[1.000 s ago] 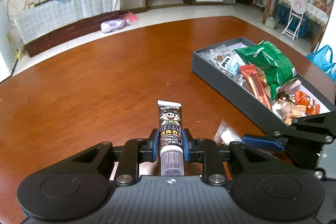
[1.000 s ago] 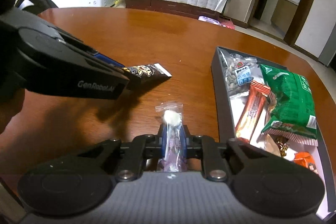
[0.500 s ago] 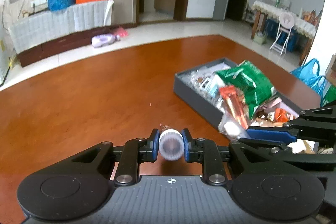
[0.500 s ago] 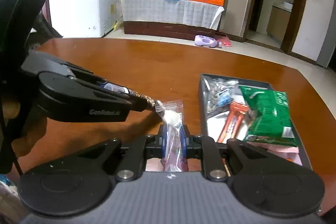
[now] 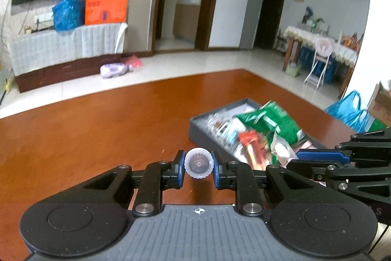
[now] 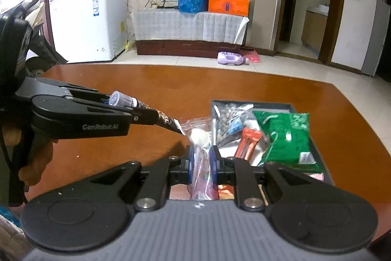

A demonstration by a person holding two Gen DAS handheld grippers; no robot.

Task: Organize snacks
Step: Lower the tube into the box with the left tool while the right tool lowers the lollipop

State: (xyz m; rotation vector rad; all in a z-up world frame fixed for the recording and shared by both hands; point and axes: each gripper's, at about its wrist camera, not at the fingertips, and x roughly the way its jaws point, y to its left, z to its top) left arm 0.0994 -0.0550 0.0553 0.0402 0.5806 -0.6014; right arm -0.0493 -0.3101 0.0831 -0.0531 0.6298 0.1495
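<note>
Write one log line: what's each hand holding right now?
left gripper: shut on tube | right gripper: shut on clear candy packet | grey box: on table

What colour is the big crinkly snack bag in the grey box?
Green bag with white markings, clearest in the right wrist view.
</note>
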